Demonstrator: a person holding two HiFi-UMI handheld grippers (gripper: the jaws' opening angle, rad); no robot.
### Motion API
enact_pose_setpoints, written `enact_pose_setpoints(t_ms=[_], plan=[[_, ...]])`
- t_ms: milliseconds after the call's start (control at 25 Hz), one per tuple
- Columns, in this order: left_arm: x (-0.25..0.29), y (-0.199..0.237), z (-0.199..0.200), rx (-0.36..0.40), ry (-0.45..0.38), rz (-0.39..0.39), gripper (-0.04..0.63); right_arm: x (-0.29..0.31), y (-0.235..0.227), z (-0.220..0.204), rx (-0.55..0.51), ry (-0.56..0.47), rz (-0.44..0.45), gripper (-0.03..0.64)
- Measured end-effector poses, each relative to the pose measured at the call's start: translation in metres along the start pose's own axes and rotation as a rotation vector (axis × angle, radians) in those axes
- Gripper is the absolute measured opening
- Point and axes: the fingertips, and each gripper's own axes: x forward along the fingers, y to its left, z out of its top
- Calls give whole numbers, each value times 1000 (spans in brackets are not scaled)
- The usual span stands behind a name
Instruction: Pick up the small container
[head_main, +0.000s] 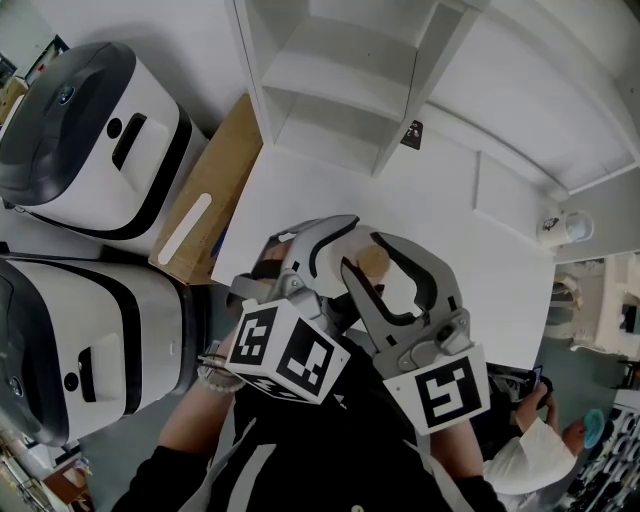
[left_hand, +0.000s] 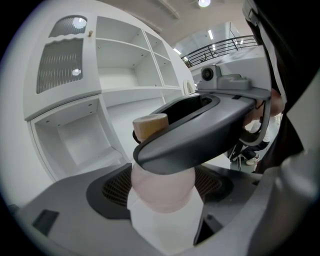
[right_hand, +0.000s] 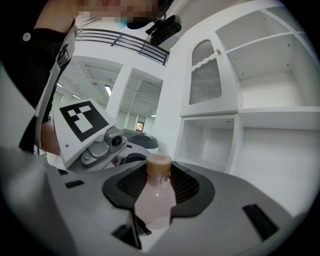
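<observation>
The small container is a pale pink bottle with a tan cap, held above the white table. In the head view my two grippers meet around it, the left gripper from the left and the right gripper from the right. In the left gripper view the bottle's round body sits between that gripper's dark pads, and a jaw of the right gripper crosses in front of the neck. The right gripper view shows the bottle upright, with my right gripper shut on its body.
A white open shelf unit stands at the table's far side. Two white-and-grey machines and a cardboard box lie to the left. A small white cup-like object sits far right. A person crouches at lower right.
</observation>
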Motion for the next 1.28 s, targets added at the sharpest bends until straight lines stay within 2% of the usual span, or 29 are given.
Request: enact_pose_setpoints(t_ms=[1280], plan=[[0,0,-1,-3,-8,-21,383,2,0,0,0,7,-4,143]])
